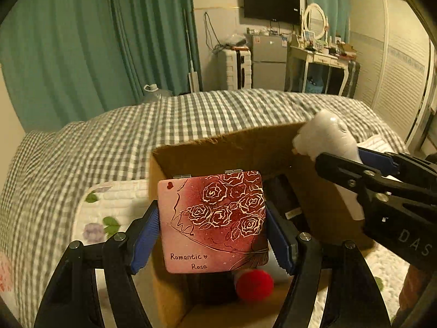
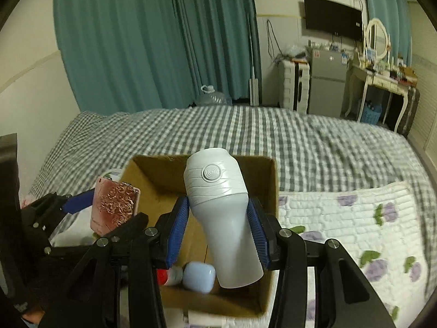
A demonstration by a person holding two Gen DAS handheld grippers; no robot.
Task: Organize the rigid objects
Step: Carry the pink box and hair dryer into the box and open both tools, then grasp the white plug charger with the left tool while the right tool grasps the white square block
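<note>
My left gripper (image 1: 211, 228) is shut on a pink tin (image 1: 213, 221) printed with roses and "Romantic Rose", held over the left part of an open cardboard box (image 1: 207, 150). The tin also shows in the right wrist view (image 2: 113, 207). My right gripper (image 2: 218, 225) is shut on a white bottle-shaped device (image 2: 221, 213) and holds it above the same box (image 2: 270, 186); the device shows in the left wrist view (image 1: 327, 139). Inside the box lie a red-capped item (image 1: 254, 285), a pale blue case (image 2: 198, 276) and a dark object (image 1: 284, 199).
The box stands on a bed with a grey checked cover (image 2: 300, 142) and a white floral quilt (image 2: 355, 224). Teal curtains (image 2: 153, 41), a small fridge (image 2: 327, 82) and a dressing table (image 2: 382, 82) stand beyond the bed.
</note>
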